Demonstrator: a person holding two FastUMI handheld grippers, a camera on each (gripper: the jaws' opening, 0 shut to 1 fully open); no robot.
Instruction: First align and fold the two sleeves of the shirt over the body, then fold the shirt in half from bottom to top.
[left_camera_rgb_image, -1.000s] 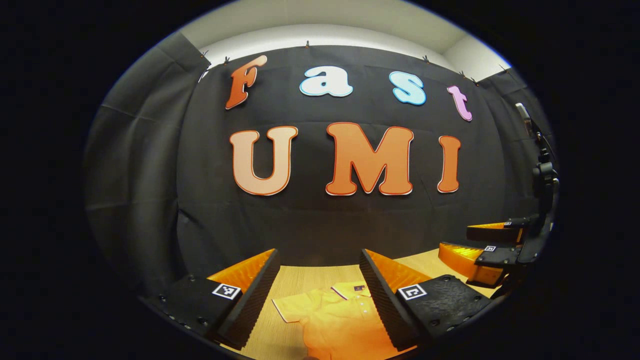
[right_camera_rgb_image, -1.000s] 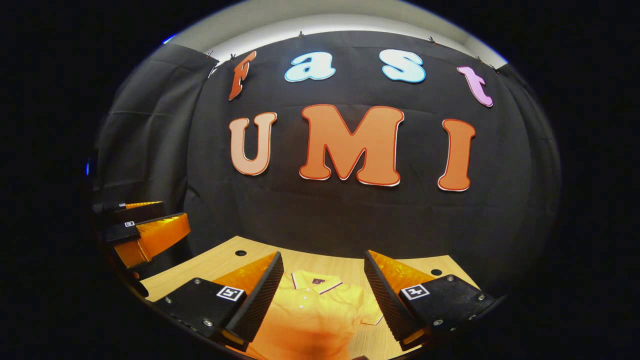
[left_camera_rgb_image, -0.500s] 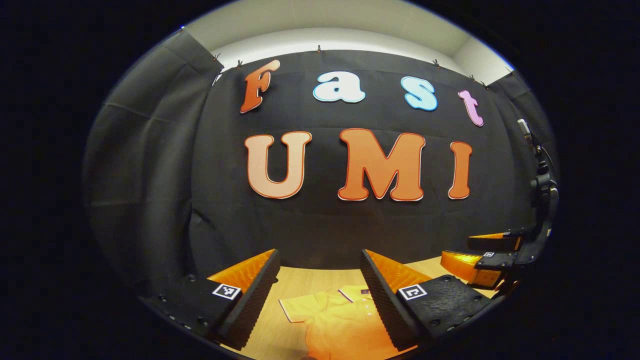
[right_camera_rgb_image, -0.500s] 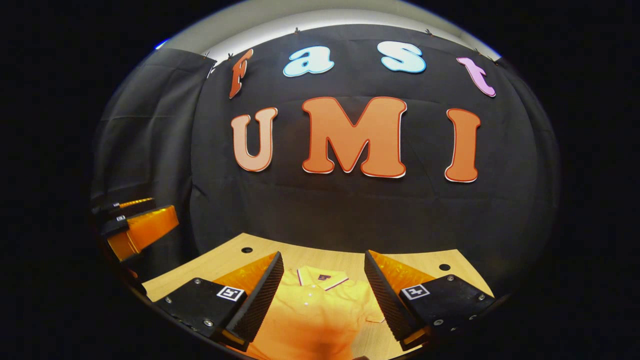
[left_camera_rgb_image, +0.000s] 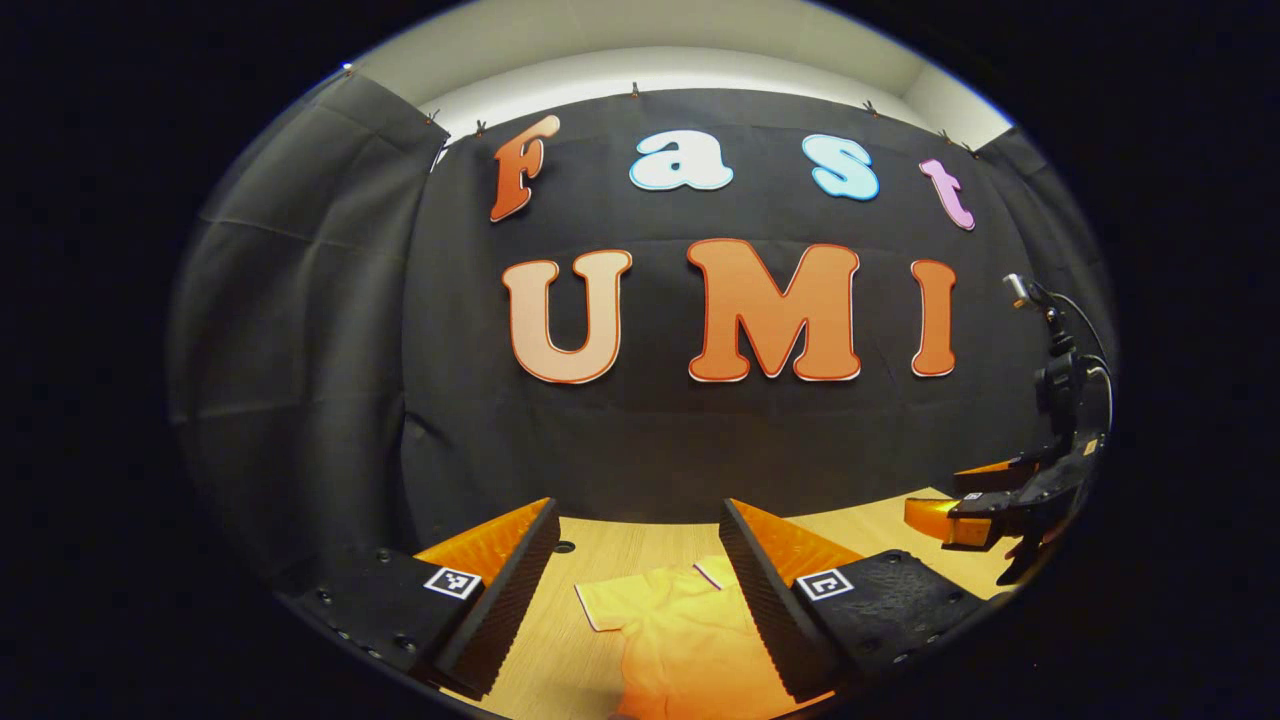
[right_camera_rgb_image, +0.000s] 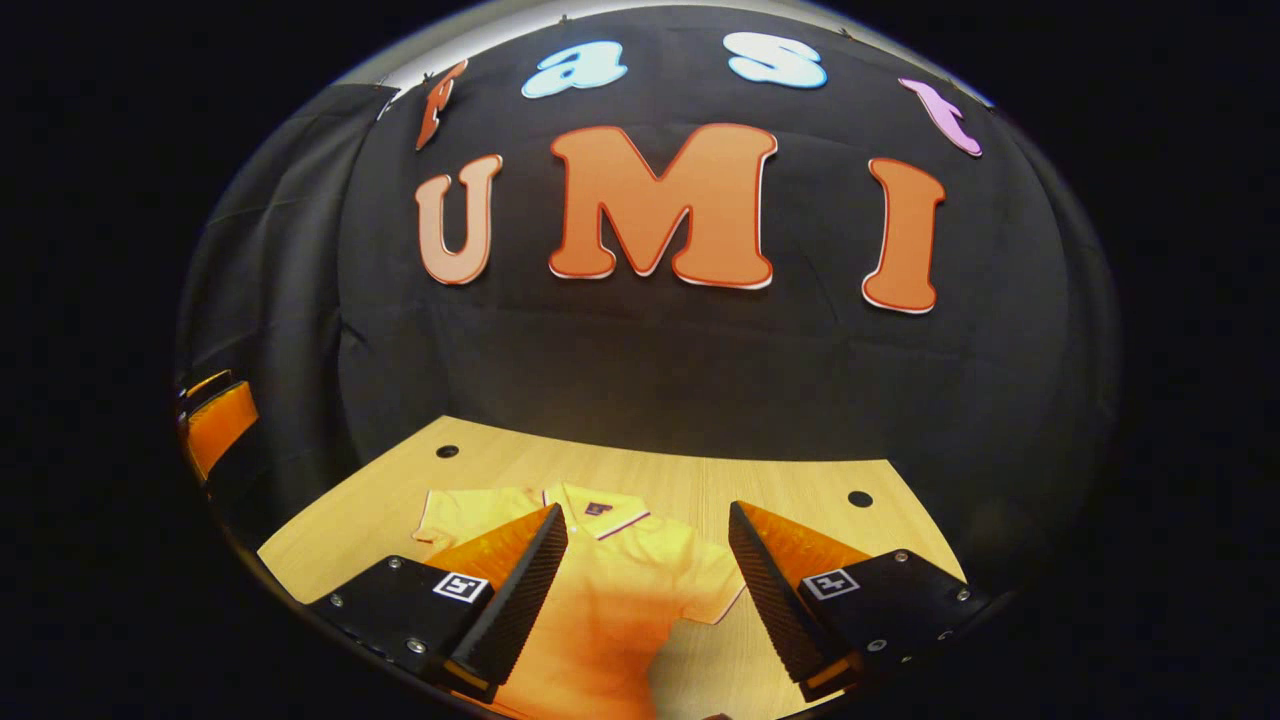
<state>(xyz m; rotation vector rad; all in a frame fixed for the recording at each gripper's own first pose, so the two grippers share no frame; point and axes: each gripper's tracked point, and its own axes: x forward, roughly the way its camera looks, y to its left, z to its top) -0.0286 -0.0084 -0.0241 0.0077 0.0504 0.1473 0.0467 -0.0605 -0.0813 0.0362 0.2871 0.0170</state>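
I'm looking down on a pale wooden bench (right_camera_rgb_image: 780, 480), smooth and grained, with small round holes near its far edge. The yellow polo shirt (right_camera_rgb_image: 620, 580) lies flat on it, soft knit, collar (right_camera_rgb_image: 595, 505) trimmed with a dark stripe, buttons down the placket, short sleeves spread out. My right gripper (right_camera_rgb_image: 645, 590) hangs above the shirt's body, jaws spread wide, ribbed inner faces gripping nothing. My left gripper (left_camera_rgb_image: 640, 600) hovers over the shirt's left sleeve (left_camera_rgb_image: 610, 605), jaws equally wide apart, touching no cloth. Both are clear of the fabric.
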